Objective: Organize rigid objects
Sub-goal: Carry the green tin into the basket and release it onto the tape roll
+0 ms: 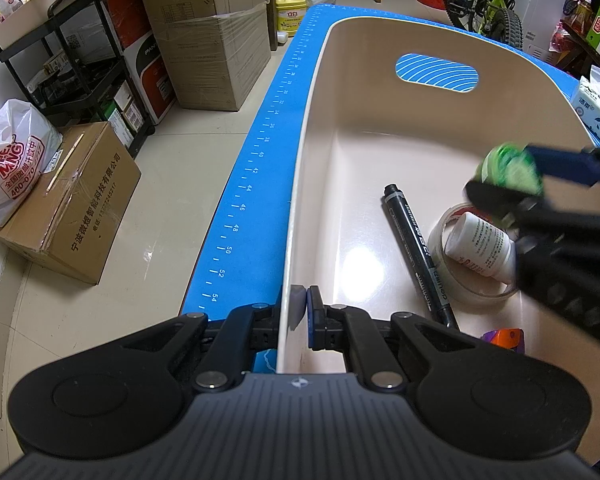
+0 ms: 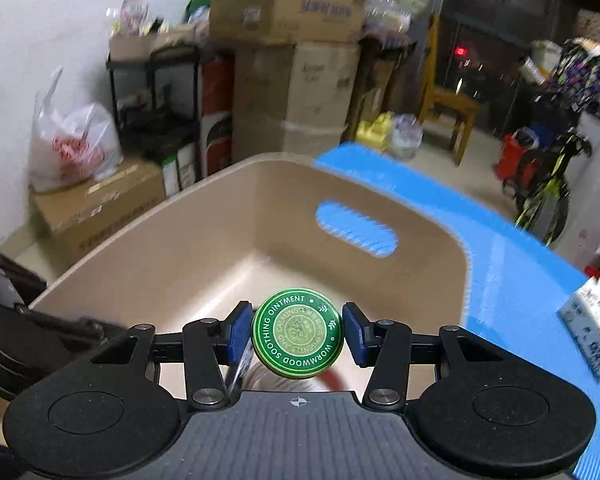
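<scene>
Inside bin point(image 1: 316, 120) — marker point(image 1: 416, 252), tape roll point(image 1: 466, 294), bottle point(image 1: 480, 246)

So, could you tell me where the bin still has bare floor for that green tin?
The bin floor is bare from the marker over to the left wall and up to the handle cutout. The near right corner is crowded: tape roll, white bottle, a purple-orange thing.

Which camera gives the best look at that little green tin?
The right wrist view: the green tin sits sharp and centred between the jaws, its lid lettering readable. The left wrist view shows the tin only as a green blur over the beige bin.
</scene>
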A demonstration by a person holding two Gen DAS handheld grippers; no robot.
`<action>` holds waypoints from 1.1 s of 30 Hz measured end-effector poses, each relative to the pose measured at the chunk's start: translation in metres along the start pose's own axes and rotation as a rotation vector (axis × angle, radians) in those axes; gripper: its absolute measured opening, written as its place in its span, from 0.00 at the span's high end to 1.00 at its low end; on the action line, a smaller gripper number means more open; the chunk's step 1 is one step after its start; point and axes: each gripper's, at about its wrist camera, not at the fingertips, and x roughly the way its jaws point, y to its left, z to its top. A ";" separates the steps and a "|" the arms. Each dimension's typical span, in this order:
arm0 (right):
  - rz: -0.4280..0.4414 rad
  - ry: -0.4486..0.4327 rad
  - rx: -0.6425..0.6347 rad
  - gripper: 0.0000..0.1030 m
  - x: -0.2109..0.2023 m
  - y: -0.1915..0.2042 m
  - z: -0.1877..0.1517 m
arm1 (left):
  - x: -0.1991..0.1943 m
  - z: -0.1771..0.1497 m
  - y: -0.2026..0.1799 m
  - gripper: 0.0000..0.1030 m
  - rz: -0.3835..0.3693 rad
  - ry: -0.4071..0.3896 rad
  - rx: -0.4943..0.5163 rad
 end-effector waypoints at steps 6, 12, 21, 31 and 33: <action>0.016 0.167 -0.057 0.48 0.022 0.012 0.000 | 0.000 0.000 0.001 0.92 0.001 -0.001 0.002; 0.033 0.233 -0.037 0.41 0.028 0.009 0.000 | 0.000 0.000 0.001 0.92 0.002 -0.001 0.002; 0.081 0.110 0.030 0.31 0.004 -0.007 -0.006 | -0.001 0.001 0.000 0.91 0.002 0.001 0.001; 0.006 -0.128 0.155 0.31 -0.050 -0.043 -0.012 | -0.002 0.002 0.001 0.91 0.001 0.001 0.001; -0.032 -0.164 0.187 0.31 -0.058 -0.058 -0.015 | -0.002 0.002 0.001 0.91 0.000 0.001 0.000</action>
